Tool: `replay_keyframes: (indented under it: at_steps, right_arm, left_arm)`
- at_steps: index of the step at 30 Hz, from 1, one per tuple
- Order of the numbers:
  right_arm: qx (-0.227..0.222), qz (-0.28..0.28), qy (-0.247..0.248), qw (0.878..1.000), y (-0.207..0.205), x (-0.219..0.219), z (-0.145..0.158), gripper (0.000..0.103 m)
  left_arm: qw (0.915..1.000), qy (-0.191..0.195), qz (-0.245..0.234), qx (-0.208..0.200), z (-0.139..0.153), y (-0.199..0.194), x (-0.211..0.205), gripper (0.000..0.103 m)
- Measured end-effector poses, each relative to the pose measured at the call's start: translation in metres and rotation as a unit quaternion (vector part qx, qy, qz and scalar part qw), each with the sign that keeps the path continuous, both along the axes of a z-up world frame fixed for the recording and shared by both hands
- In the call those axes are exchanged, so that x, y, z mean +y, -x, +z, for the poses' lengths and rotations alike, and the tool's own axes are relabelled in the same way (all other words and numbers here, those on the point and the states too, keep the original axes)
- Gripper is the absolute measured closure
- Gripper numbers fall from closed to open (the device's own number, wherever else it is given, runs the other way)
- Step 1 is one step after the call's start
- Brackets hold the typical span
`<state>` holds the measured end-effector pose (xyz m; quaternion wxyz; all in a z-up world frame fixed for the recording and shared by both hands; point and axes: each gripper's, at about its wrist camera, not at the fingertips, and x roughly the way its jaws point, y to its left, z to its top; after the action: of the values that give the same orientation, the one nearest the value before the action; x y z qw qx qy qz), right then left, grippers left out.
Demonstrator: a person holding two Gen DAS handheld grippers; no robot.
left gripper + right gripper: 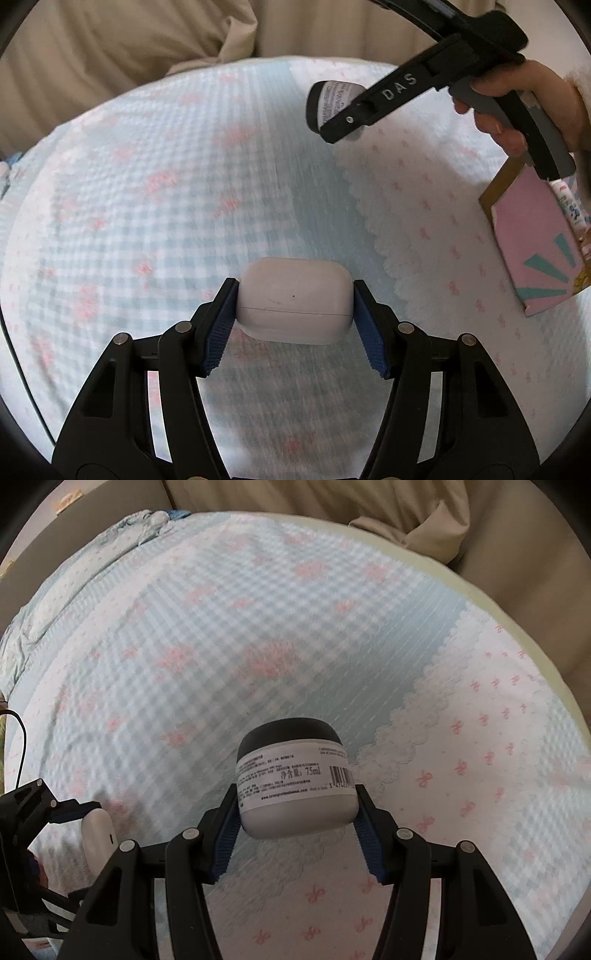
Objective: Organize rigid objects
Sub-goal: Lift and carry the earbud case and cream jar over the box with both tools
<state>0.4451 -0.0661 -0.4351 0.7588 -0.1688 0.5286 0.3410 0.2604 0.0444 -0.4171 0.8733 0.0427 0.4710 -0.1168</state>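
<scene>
- Left gripper [294,308]: jaws clenched on a white earbud case [293,301], blue pads pressing its two ends; the case hangs lifted above the bed [147,206]; the same case [99,836] shows at the lower left of the right wrist view.
- Bed: covered by a blue checked sheet with pink bows.
- Right gripper [295,814]: jaws clenched on a grey jar [295,779] with a dark lid and white label; jar held above the bed.
- Hand [517,107]: grips the right gripper's handle.
- Pink box [532,251]: lies at the bed's right edge, well apart from the case.
</scene>
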Motion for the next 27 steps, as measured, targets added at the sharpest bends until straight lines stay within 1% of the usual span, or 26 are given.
replay_keyframes:
  at_steps: [4,6,9,13,14,18,21,25,27]
  right_arm:
    - [-0.011,-0.005,-0.010,1.000,0.012,-0.010,0.030,0.049]
    - [-0.018,-0.009,-0.015,1.000,0.021,-0.018,0.050,0.049]
    - [-0.025,-0.020,-0.024,0.999,0.038,-0.034,0.081,0.049]
    - [-0.030,-0.039,-0.035,0.998,0.062,-0.060,0.123,0.049]
    - [-0.029,-0.047,-0.040,0.998,0.069,-0.071,0.137,0.049]
    - [-0.031,-0.072,-0.050,0.996,0.094,-0.107,0.175,0.049]
    - [-0.034,-0.096,-0.053,0.993,0.114,-0.139,0.201,0.049]
    - [-0.037,-0.134,-0.061,0.988,0.134,-0.191,0.225,0.049]
    - [-0.041,-0.157,-0.059,0.985,0.144,-0.222,0.233,0.049]
  left_arm:
    - [0.9999,-0.001,0.006,-0.015,0.032,0.005,-0.002,0.045]
    - [0.9997,-0.003,0.006,-0.023,0.049,0.009,-0.005,0.045]
    - [0.9993,-0.008,0.004,-0.036,0.083,0.016,-0.012,0.045]
    - [0.9986,-0.003,0.001,-0.052,0.136,0.026,-0.027,0.045]
    - [0.9985,-0.003,-0.002,-0.055,0.146,0.028,-0.031,0.045]
    - [0.9975,0.002,-0.019,-0.068,0.189,0.035,-0.054,0.045]
    - [0.9963,0.007,-0.039,-0.077,0.219,0.043,-0.081,0.045]
    - [0.9939,0.013,-0.069,-0.085,0.244,0.047,-0.121,0.045]
    - [0.9925,0.017,-0.083,-0.088,0.250,0.047,-0.140,0.045]
